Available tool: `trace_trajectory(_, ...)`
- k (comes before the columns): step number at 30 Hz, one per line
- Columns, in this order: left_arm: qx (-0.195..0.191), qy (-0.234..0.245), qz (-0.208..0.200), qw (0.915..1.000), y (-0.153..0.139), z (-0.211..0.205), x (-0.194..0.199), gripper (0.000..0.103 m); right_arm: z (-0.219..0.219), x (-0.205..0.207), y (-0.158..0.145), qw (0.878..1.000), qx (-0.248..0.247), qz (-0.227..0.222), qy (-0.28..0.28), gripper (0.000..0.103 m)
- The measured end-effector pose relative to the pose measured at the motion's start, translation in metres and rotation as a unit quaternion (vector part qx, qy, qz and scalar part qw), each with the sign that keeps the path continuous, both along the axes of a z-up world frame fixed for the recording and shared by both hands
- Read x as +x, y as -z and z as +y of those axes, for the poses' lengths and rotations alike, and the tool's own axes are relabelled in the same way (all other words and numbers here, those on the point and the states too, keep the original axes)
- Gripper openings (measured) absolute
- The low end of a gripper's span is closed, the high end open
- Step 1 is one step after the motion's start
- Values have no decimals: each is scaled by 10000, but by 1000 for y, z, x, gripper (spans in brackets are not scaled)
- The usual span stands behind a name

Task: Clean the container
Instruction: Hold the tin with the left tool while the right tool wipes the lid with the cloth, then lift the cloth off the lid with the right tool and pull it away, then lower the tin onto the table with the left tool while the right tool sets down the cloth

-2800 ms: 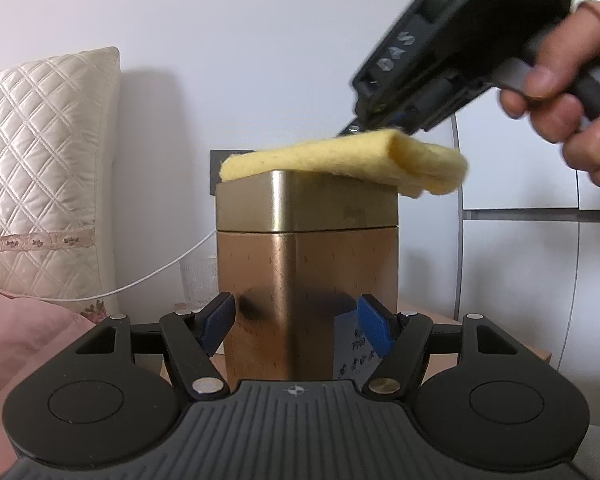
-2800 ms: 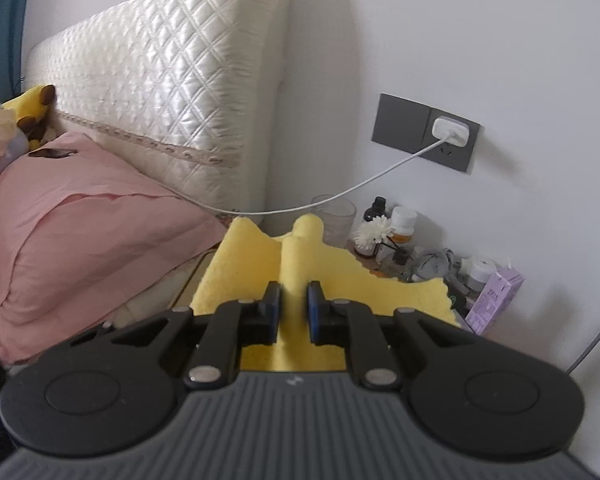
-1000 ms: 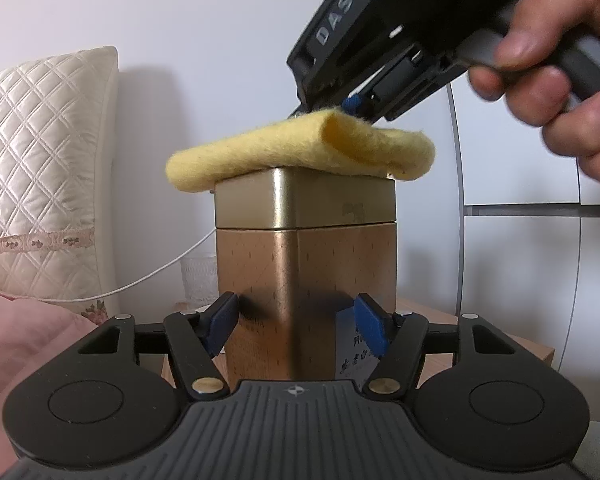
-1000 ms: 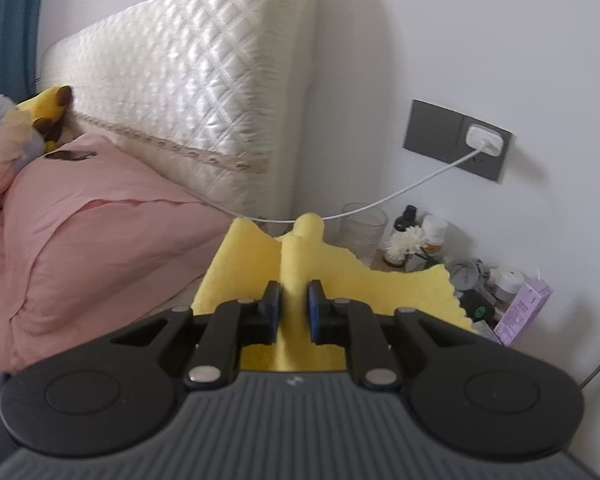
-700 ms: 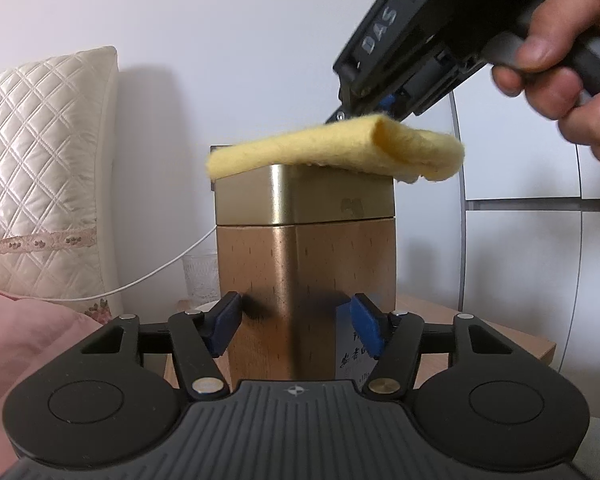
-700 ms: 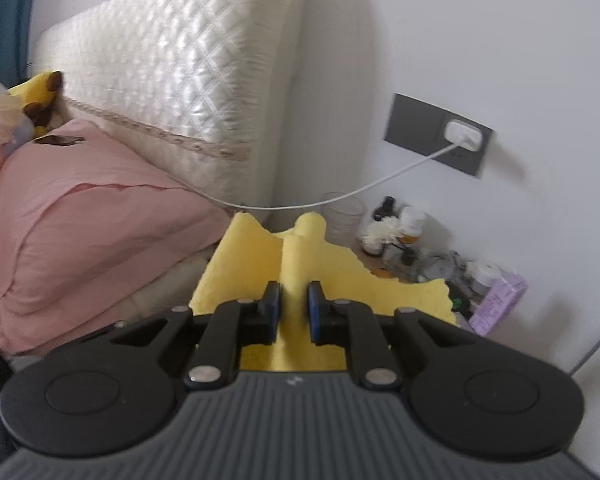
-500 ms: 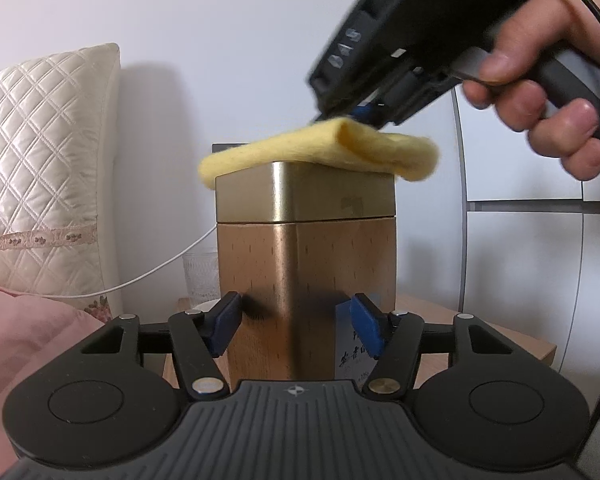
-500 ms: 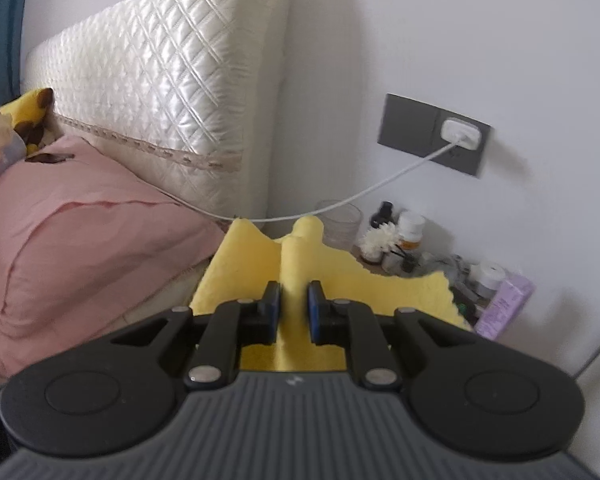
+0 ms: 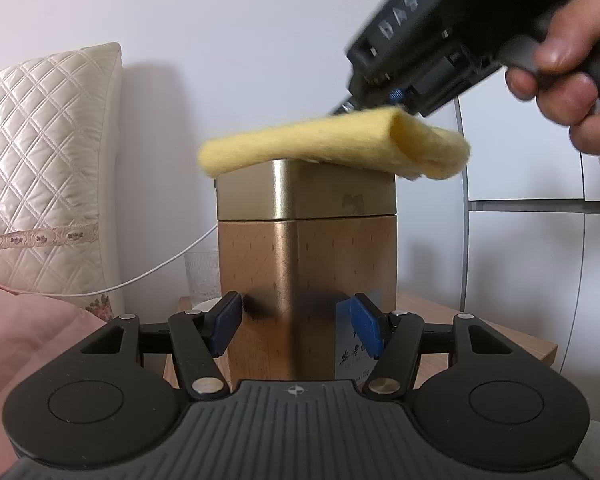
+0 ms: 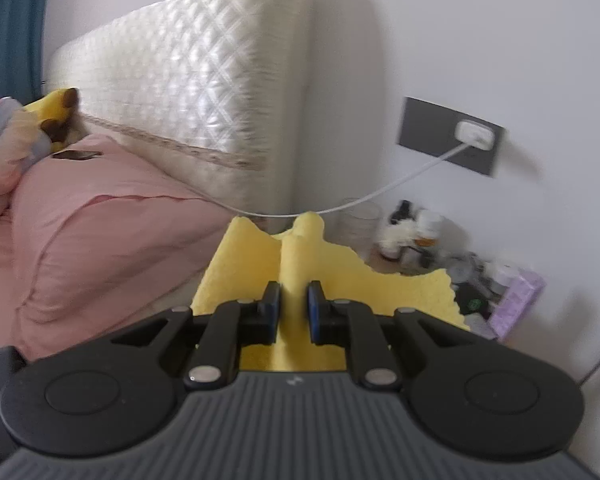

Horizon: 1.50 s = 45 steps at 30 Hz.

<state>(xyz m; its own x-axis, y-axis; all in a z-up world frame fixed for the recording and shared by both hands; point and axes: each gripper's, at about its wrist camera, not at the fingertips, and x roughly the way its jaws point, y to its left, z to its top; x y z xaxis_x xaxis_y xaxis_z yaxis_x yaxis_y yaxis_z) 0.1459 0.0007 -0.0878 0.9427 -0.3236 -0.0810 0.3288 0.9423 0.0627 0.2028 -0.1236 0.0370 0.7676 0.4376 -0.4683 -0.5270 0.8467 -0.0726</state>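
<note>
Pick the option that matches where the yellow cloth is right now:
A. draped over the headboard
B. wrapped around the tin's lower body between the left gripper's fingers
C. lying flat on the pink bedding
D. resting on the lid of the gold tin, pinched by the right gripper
D: in the left wrist view the yellow cloth lies across the top of the gold tin, and the right gripper is shut on a fold of it, while the left gripper clamps the tin's lower body.

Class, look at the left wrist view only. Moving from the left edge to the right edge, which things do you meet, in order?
Quilted cream headboard → clear patterned drinking glass → tall gold metal tin, gripped by the left gripper → black right gripper pinching the folded yellow cloth → the person's hand.
</note>
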Motion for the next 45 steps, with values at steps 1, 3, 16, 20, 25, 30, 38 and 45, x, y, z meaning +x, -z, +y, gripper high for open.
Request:
trace_trajectory(1,-18,10,-9,10000,1,2,0,65,-3,4,0,10000,41,19,55,15)
trace_trajectory(3,-19,12,-20,10000,2,3,1,65,-6,13,1,9998,90,21,164,16)
trace_trajectory(16,53,-138,23,9999,5,2,-6,65,-17,2,-5,9960,881,-54,-126,15)
trace_trajectory(20,8,-159,78,9998,5,4,-8,65,-58,-11,-7,9900,1174,-549,549,15)
trace_trajectory(25,-18,-238,103,9997,4,1,-10,65,-102,-17,11,9768,1406,-830,1386,15)
trace_trajectory(30,-16,-270,77,9996,5,-3,-10,67,-143,-1,69,9644,1660,-180,2053,14)
trace_trajectory(38,89,-355,-51,9993,6,-8,-13,75,-143,13,138,9661,1174,336,2273,15)
trace_trajectory(45,-83,-482,-62,9988,2,-1,-16,81,-131,25,176,9686,1022,493,2214,17)
